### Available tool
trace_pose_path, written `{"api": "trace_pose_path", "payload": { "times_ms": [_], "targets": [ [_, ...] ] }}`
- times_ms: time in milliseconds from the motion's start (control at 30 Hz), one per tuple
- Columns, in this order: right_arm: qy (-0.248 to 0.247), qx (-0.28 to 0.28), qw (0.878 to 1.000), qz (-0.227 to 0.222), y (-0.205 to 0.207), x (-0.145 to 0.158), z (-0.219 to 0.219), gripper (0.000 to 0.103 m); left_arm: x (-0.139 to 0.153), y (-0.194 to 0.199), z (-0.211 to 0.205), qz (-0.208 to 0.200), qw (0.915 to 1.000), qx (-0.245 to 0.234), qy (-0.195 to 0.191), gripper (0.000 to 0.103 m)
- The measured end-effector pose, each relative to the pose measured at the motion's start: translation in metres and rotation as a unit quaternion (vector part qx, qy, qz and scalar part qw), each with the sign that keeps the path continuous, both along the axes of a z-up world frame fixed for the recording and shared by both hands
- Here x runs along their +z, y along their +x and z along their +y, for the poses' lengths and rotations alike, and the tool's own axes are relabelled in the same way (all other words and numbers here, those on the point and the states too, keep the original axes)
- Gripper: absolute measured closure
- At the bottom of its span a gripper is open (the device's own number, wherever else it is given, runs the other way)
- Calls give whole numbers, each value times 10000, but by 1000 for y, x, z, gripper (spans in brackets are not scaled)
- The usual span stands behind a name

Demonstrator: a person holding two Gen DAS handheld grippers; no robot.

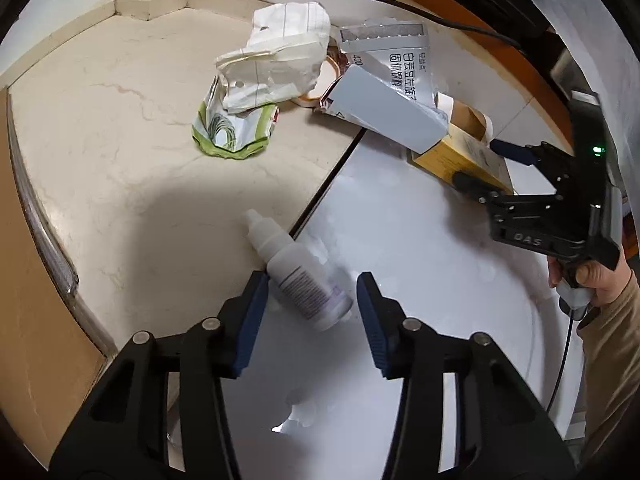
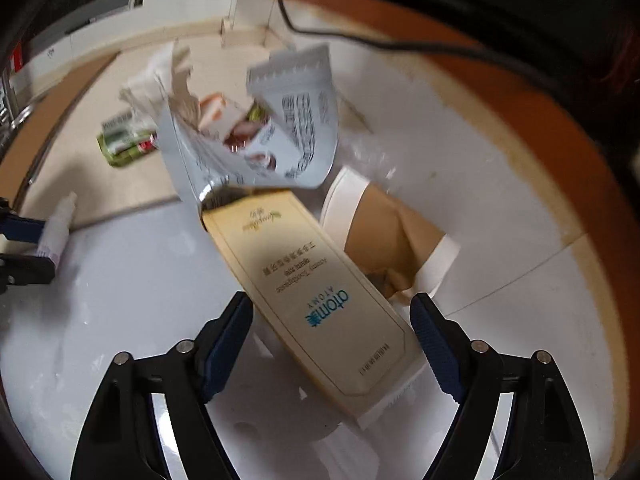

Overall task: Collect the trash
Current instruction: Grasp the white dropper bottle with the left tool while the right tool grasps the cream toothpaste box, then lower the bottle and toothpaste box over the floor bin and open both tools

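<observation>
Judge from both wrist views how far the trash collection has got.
Done: nothing visibly collected; no bin is in view. In hand: the left gripper straddles the small white bottle, and the right gripper straddles the yellow toothpaste box, jaws open on both. Left: the crumpled paper, green wrapper, silver pouch and brown paper cup.

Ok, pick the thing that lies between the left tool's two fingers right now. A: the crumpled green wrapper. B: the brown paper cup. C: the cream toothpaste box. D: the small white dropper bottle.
D: in the left wrist view the small white dropper bottle lies on its side between the open fingers of the left tool; the cream toothpaste box sits in front of the right tool instead.
</observation>
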State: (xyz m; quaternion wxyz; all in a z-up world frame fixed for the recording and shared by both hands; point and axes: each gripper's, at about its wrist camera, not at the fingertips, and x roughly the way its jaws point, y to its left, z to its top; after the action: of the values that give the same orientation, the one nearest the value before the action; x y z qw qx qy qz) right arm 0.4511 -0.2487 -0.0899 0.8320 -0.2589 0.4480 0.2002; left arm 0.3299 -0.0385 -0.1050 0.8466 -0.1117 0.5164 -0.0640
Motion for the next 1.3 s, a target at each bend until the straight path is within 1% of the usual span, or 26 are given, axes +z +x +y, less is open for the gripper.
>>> {"api": "trace_pose_path", "payload": {
  "times_ms": [33,67,100,133,167,267,300,367,500,633,733,767,833,867,967,1033,1133,1233,1300],
  "targets": [
    [-85,26,10000,-25,0,-3,2,25,0,0,-2,0,10000,-5,70,65],
    [-88,88,9999,-25,-1,-3,3,31,-1,0,-4,20,9999,-34,97,68],
    [-97,141,9998,-55,-3,-2,4,36,-1,0,-6,16,9999,-43,153,70],
    [-119,144,9998,-68,-6,-1,5,38,-1,0,-8,26,9998,-54,176,72],
    [-101,138,9998,-51,-7,0,5,44,1,0,-7,22,9998,-58,167,73],
    [19,-16,10000,-82,-15,10,1,53,2,0,-3,44,10000,-47,-11,77],
    [155,-110,9998,-48,-18,15,-2,56,1,-1,-1,57,9999,-36,-83,78],
    [389,-304,9988,-7,-27,26,-9,60,1,-4,5,68,9996,-18,-290,80],
    [926,-525,9943,92,-55,44,-19,60,9,-17,13,-58,9989,-36,-465,82],
    [1329,-617,9892,60,-97,59,-16,60,22,-38,17,-308,9987,-164,-374,82],
    [1634,-648,9844,29,-141,72,-5,61,34,-63,22,-533,9978,-267,-288,82],
    [1817,-637,9813,23,-161,80,-2,61,39,-73,23,-642,9971,-311,-249,82],
    [2056,-610,9767,3,-187,89,5,61,51,-91,28,-856,9954,-402,-181,82],
    [2170,-585,9744,10,-207,96,9,61,57,-103,29,-975,9941,-454,-113,82],
    [2465,-538,9676,47,-245,106,20,61,71,-140,37,-1223,9908,-579,23,82],
    [2732,-468,9607,150,-269,107,31,61,77,-170,42,-1400,9878,-664,134,82],
    [2970,-380,9536,296,-308,104,47,61,81,-207,49,-1490,9859,-710,258,82],
    [3030,-258,9521,310,-345,91,69,61,76,-246,61,-1559,9852,-630,328,82],
    [3025,-209,9526,252,-362,82,80,61,72,-267,68,-1646,9844,-529,322,82]
  ]
}}
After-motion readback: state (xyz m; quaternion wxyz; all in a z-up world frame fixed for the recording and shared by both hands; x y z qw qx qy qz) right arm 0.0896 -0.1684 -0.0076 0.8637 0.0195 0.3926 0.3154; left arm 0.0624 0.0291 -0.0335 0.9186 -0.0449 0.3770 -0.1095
